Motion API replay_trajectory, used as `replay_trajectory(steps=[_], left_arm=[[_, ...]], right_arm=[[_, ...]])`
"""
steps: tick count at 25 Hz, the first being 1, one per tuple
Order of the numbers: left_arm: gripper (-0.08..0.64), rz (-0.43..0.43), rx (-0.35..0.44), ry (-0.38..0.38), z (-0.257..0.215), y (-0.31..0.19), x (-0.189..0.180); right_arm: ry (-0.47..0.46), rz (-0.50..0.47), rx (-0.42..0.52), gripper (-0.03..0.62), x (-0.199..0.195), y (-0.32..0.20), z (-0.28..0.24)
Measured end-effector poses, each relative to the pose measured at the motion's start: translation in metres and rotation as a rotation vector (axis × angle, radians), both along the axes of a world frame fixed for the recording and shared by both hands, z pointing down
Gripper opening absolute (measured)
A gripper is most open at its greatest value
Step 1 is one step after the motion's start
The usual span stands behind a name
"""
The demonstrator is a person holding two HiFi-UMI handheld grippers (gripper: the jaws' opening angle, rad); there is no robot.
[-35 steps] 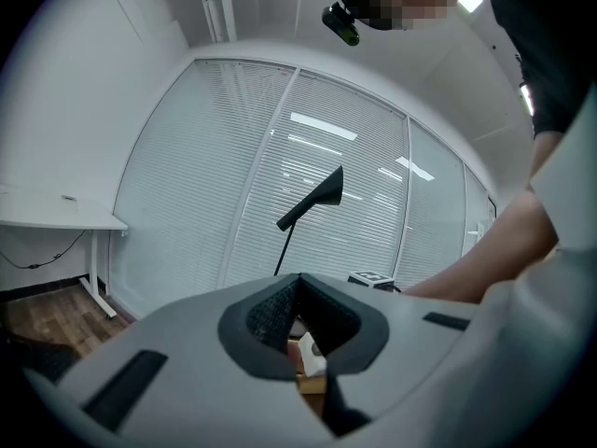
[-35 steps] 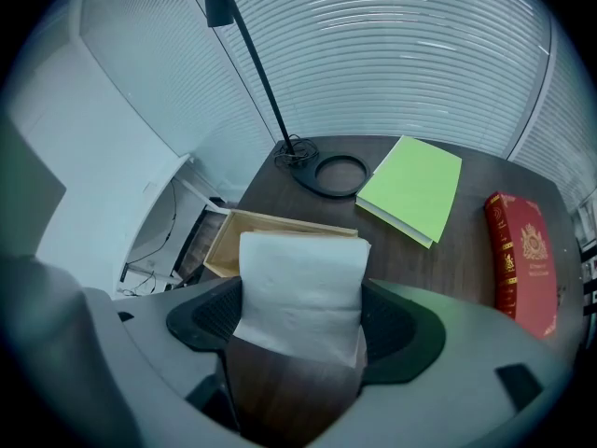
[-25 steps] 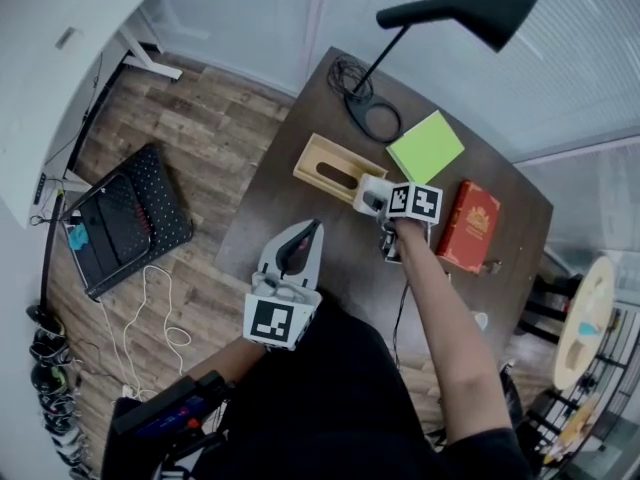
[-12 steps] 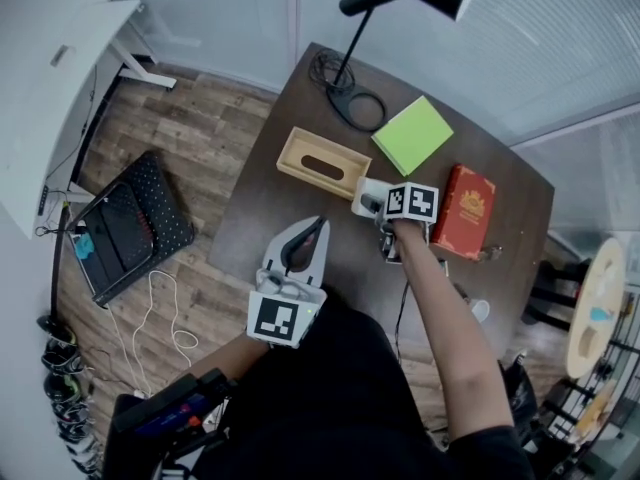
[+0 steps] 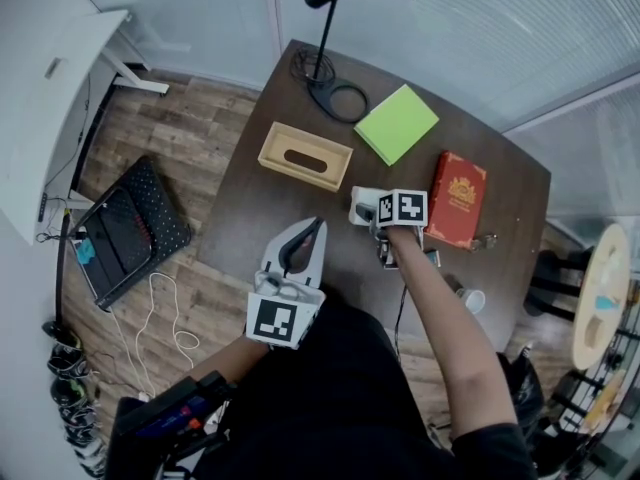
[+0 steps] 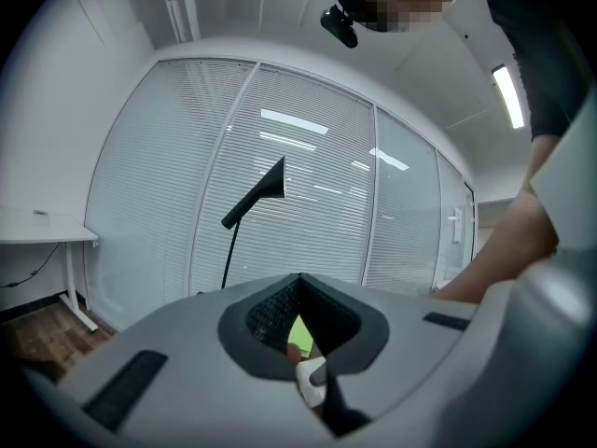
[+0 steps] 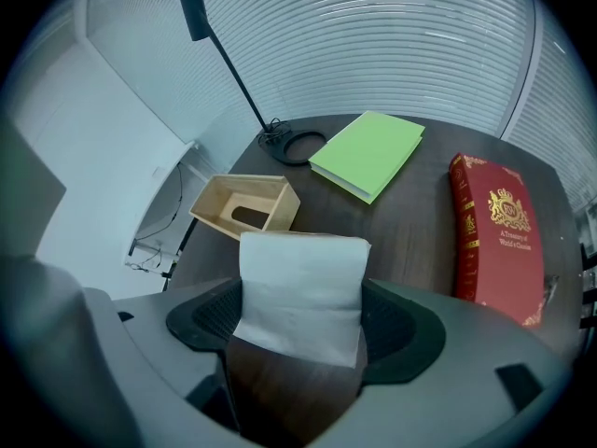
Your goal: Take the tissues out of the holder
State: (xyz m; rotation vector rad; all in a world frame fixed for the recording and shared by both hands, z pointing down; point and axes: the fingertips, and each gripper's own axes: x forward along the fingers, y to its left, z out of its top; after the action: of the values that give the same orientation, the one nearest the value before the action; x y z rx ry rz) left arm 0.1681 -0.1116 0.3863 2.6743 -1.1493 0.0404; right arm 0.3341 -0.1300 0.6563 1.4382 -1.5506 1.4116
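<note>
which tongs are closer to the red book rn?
Right. In the head view the right tongs, holding the tissues, sit just left of the red book. The left tongs are farther off, to its lower left.

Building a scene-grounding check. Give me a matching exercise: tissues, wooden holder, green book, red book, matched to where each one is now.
A tissues
B wooden holder
C green book
D red book

1 leftmost on the table, head view
2 clamped in the right gripper
3 just right of that gripper
4 between holder and red book

Pairs: A-2, B-1, C-4, D-3
</note>
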Motion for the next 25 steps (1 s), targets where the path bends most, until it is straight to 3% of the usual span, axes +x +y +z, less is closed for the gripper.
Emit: replay_trajectory(steps=[12,25], left_arm=[[-0.002,-0.019,-0.013,-0.026,0.007,0.036,0.026],[-0.002,-0.064,-0.012,-0.039,0.022,0.081,0.036]], right_arm=[[-0.045,0.013,-0.016,0.396,0.011,0.043,0.013],[-0.074,-0.059,-0.027,0.397,0.0,0.083,0.034]])
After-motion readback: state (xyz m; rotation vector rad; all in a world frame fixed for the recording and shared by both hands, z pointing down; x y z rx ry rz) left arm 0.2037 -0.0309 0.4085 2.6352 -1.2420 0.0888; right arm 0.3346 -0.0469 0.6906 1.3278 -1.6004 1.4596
